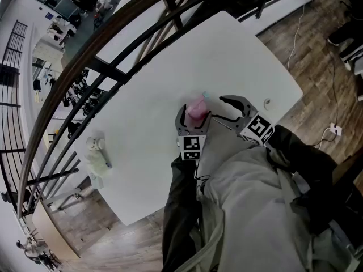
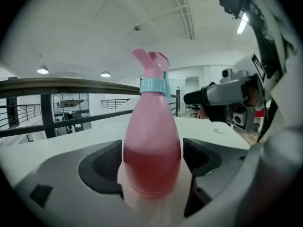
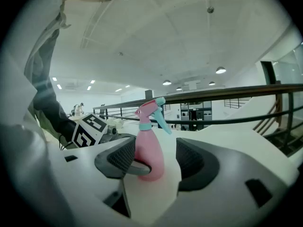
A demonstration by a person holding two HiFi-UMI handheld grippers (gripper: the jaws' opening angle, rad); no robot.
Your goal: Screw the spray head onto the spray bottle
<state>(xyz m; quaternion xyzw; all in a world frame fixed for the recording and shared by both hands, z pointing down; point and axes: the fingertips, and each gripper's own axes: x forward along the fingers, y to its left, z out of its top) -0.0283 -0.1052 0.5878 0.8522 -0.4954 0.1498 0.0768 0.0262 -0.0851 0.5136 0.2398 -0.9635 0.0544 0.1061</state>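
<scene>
A pink spray bottle (image 1: 197, 105) stands upright on the white table (image 1: 227, 50). Its pink spray head (image 2: 151, 60) sits on the neck above a light-blue collar (image 2: 152, 85). My left gripper (image 1: 195, 117) is open, one jaw on each side of the bottle's lower body (image 2: 152, 150), with a thin gap showing at each pad. Just right of the bottle, my right gripper (image 1: 218, 107) is open with nothing in it. In the right gripper view the bottle (image 3: 149, 145) shows through the jaws' gap (image 3: 156, 157), a little beyond them.
A pale spray bottle (image 1: 96, 152) lies near the table's left edge. A small round disc (image 1: 266, 102) sits on the table to the right. A dark railing (image 1: 85, 67) runs along the far side. A cable and plug (image 1: 334, 130) lie on the wooden floor.
</scene>
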